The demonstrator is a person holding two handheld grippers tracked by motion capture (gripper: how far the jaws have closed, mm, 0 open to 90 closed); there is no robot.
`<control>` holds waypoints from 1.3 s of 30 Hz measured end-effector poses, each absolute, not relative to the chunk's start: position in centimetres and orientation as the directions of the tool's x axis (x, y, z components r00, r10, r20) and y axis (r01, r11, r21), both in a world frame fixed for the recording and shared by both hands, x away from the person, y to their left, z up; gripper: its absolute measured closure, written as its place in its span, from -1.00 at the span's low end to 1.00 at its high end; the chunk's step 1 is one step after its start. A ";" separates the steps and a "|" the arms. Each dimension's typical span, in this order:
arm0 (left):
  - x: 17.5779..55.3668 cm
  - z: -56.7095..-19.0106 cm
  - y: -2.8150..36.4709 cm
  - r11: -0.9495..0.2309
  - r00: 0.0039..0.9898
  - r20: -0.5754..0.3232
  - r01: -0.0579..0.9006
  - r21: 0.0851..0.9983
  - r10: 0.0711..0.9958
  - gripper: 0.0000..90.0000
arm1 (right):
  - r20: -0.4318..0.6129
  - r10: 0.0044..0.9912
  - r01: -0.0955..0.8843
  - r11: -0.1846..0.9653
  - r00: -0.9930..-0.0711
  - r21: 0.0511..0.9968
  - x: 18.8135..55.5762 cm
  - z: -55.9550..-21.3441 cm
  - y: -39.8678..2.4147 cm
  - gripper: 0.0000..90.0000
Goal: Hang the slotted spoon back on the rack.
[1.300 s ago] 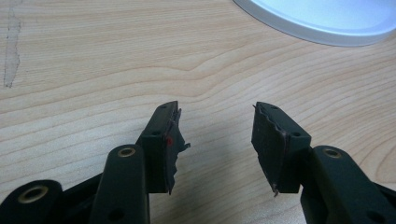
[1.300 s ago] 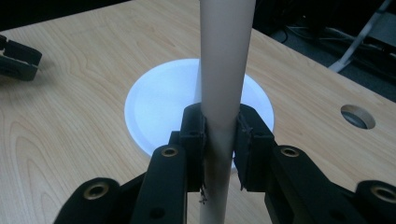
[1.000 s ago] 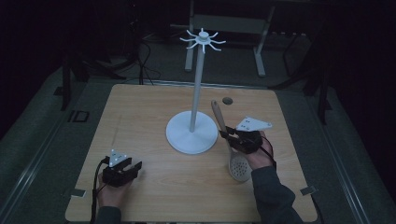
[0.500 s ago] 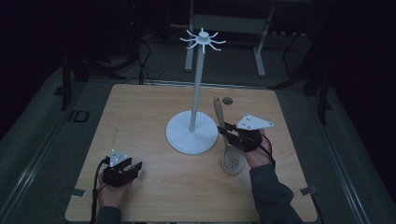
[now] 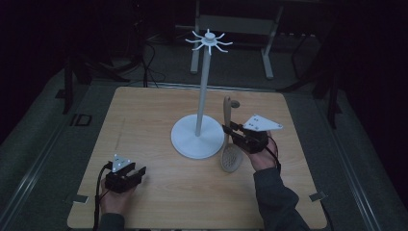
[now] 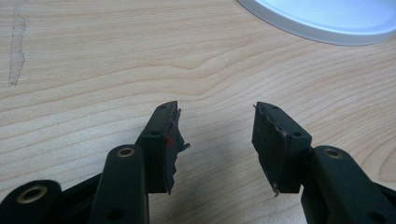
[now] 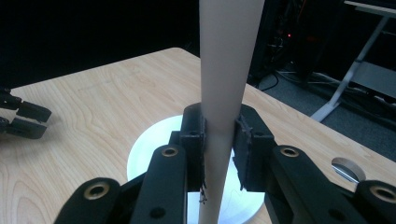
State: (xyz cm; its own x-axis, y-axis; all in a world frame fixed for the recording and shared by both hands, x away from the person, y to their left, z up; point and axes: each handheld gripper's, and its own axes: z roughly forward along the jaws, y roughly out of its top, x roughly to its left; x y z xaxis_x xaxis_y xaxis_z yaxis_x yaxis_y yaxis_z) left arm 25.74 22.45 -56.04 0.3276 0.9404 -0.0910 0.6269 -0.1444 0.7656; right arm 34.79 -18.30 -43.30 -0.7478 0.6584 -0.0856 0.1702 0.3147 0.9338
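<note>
Dark floor and dim furniture legs surrounded a pale wooden table (image 5: 144,120) whose grain ran across its top. Near the table's centre stood a white stand (image 5: 201,96): a round base, a tall thin pole, and a crown of short hooks at the top.

At about four o'clock from that base, the right gripper (image 5: 232,131) was clamped on the handle of a wooden slotted spoon (image 5: 230,144). The spoon stood nearly upright, its perforated bowl down at the tabletop just beside the rim of the base, its handle end up. In the right gripper view the pale handle (image 7: 223,93) rose straight between the two black jaws, which pressed it from both sides, with the stand's base (image 7: 149,149) behind.

At about seven o'clock from the stand, well apart from it, the left gripper (image 5: 137,172) rested low on the table in the person's hand. In the left gripper view its jaws stood spread wide with bare wood between them (image 6: 217,140), grasping nothing, and the edge of the white base showed at one o'clock.
</note>
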 end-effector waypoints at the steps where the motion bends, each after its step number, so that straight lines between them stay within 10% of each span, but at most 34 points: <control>1: 25.7 -56.0 22.5 -0.143 0.327 -0.091 0.626 0.767 0.941 0.14 | -0.085 0.660 0.170 0.312 -0.747 0.935 34.8 -43.3 -18.3 0.67; 39: 25.7 -56.0 22.6 -0.142 0.319 -0.085 0.625 0.768 0.944 0.12 | -0.080 0.687 0.150 0.269 -0.722 0.951 36.2 -40.0 -17.1 0.67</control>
